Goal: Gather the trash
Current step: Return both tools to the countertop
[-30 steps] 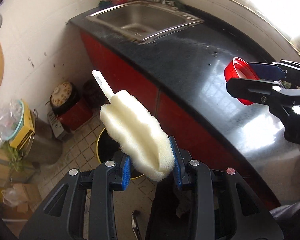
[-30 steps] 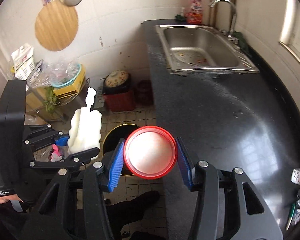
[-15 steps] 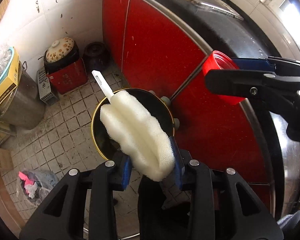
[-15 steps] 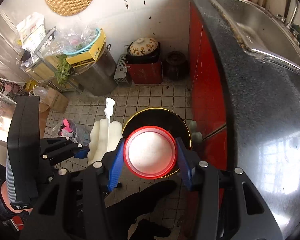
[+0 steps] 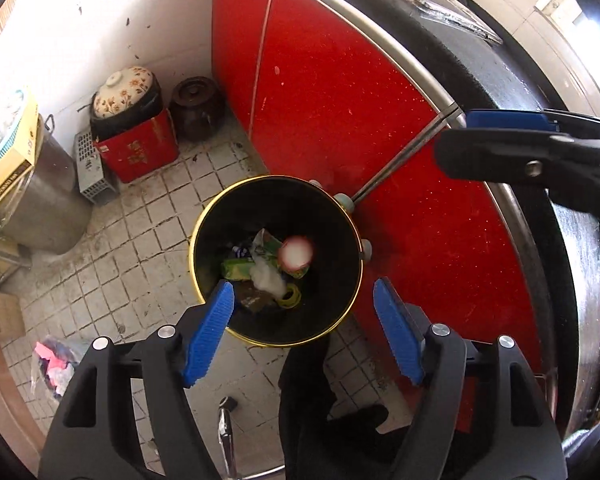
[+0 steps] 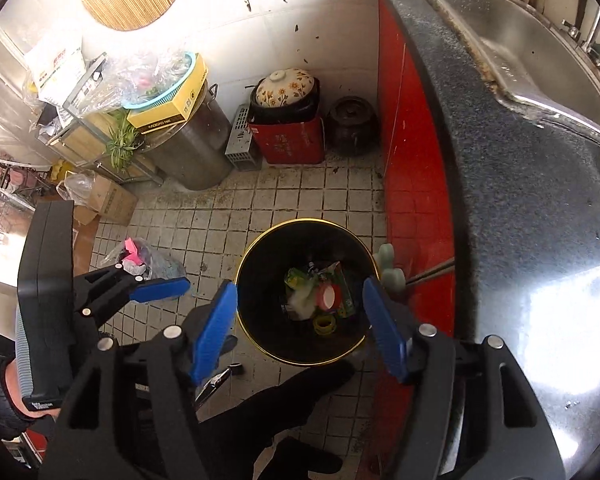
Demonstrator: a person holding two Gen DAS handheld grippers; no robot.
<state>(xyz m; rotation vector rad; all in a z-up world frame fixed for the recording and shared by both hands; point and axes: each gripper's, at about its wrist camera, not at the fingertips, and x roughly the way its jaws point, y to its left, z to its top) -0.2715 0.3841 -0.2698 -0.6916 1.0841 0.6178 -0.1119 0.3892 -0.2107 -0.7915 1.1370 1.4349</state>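
- The left gripper (image 5: 304, 332) points down over a black bin (image 5: 336, 216) with a gold rim that stands on the tiled floor (image 5: 112, 264); its blue fingers (image 5: 210, 334) have just been opening and now stand wide apart with nothing between them.
- The right gripper (image 6: 300, 328) also hangs above the bin, its fingers (image 6: 214, 332) likewise just spread open and empty.
- A red lid (image 6: 327, 295) lies inside the bin on the rubbish, beside a white sponge (image 6: 302, 301), green wrappers (image 6: 294, 278) and a small yellow ring (image 6: 325, 325).
- The bin stands just beside the red cabinet doors (image 5: 340, 92) under the dark worktop (image 6: 520, 200).
- Against the wall stand a red box (image 6: 290, 140) topped by a flowered pot, and a dark jar (image 6: 352, 124).
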